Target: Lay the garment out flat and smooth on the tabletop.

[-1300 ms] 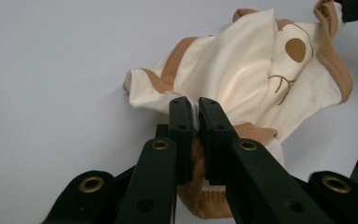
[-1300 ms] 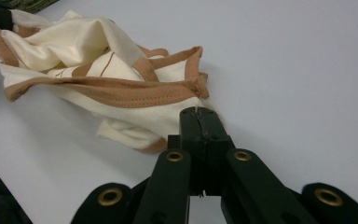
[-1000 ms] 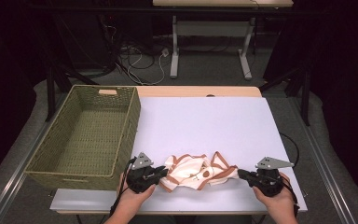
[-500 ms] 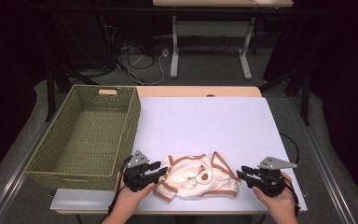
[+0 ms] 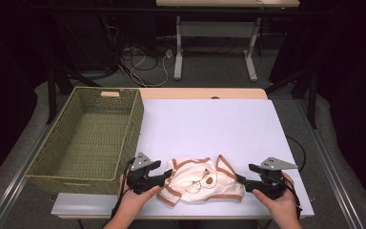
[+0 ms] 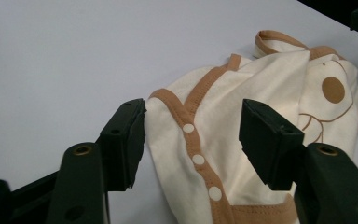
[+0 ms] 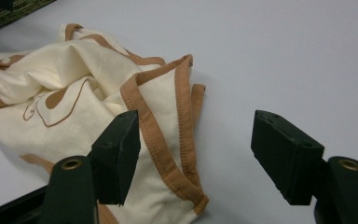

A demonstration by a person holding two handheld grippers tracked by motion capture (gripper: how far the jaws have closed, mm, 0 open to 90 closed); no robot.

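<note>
While lit, worktop: pale, matte, carrying cream garment and wicker basket.
Room: dark, cables on floor.
Left gripper: jaws just opening, apart around garment's edge.
Right gripper: jaws just opening, apart over hem.

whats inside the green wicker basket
Nothing that shows: the basket looks empty, its woven floor bare in the high view. The strip of floor just behind its near wall is hidden by that wall. The cream baby garment lies outside it, on the table.

Lab, dark curtains, floor cables, bench legs
</note>
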